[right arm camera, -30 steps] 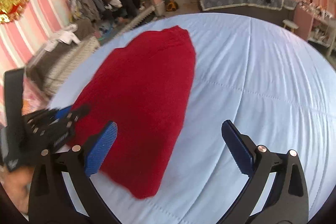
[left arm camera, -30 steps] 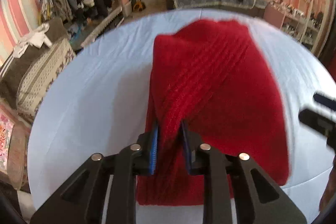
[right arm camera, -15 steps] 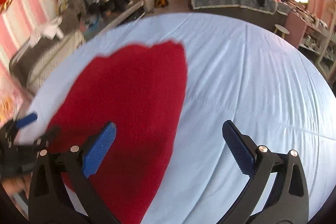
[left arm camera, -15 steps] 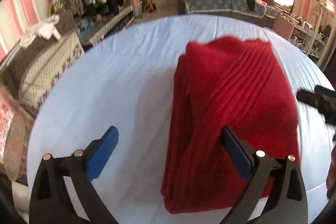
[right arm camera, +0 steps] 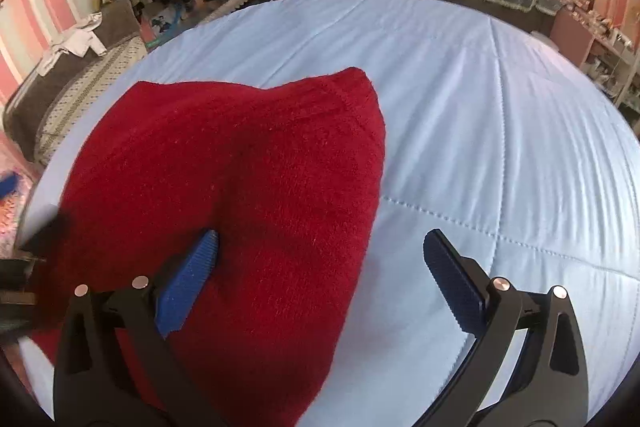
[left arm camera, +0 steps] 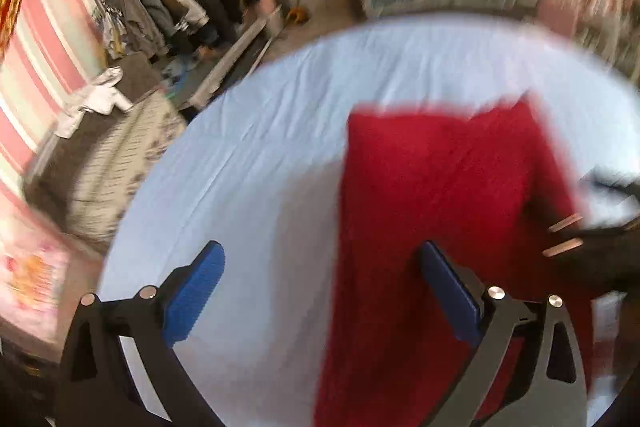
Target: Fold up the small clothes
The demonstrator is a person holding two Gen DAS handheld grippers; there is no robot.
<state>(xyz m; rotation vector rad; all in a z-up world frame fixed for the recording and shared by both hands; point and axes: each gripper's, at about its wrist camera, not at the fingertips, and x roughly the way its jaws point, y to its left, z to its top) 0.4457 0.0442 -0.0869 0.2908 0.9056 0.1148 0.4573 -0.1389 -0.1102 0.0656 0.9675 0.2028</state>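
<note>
Left gripper (left arm camera: 320,291) jaws just opened wide, nothing clamped; red knit garment (right arm camera: 240,195) lies folded on the light blue quilt (right arm camera: 500,147). Right gripper (right arm camera: 320,275) also gapes wide over the garment's right edge, gripping nothing.
</note>
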